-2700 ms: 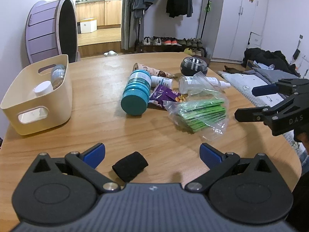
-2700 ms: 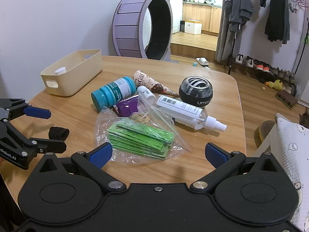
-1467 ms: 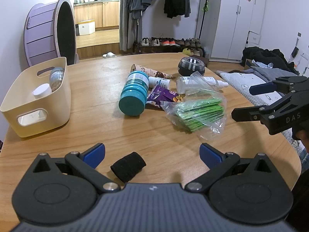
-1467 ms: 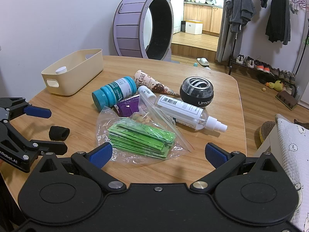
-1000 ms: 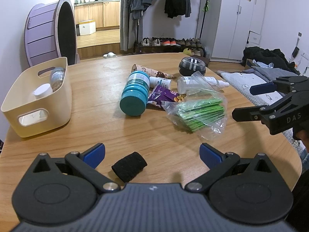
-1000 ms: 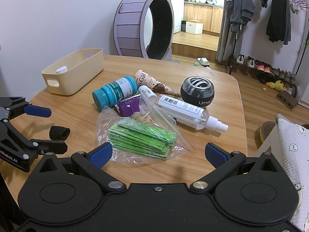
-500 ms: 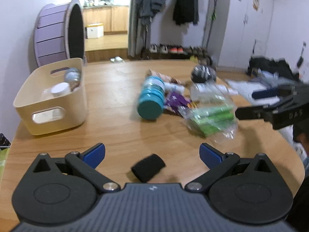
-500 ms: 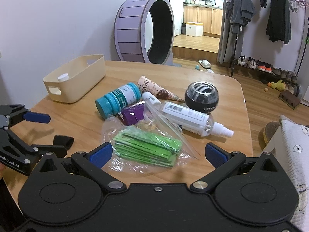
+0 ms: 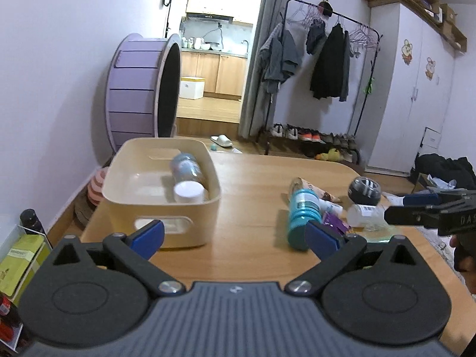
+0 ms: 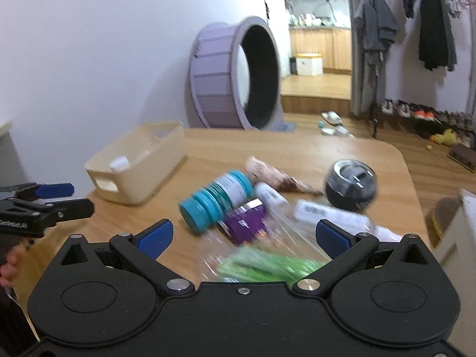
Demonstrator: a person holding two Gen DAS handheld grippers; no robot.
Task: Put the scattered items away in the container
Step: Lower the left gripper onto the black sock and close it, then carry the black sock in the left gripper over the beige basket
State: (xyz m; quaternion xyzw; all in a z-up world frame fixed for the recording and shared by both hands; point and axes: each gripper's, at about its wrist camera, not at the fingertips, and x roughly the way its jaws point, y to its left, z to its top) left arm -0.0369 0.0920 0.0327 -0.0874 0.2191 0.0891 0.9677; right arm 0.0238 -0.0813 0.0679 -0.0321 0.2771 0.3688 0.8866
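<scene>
A cream container (image 9: 162,190) stands on the round wooden table (image 9: 253,178) with a clear bottle with a white cap (image 9: 187,178) lying inside. It also shows in the right wrist view (image 10: 139,166). The scattered items lie to its right: a teal-capped bottle (image 9: 303,215) (image 10: 215,202), a purple packet (image 10: 245,223), a printed cone (image 10: 276,178), a black gyro ball (image 10: 351,184), a white spray bottle (image 10: 330,212) and a clear bag of green sachets (image 10: 267,264). My left gripper (image 9: 235,236) is open and empty, in front of the container. My right gripper (image 10: 242,236) is open and empty above the bag.
A purple cat wheel (image 9: 142,89) stands behind the table on the left. A clothes rack (image 9: 324,68) and a shoe rack (image 9: 312,136) are at the back. A wire rack with packets (image 9: 20,253) sits left of the table.
Both grippers have lifted and tilted up, the left turning toward the container. The black roll that lay between the left fingers is out of view. The right view is motion-blurred.
</scene>
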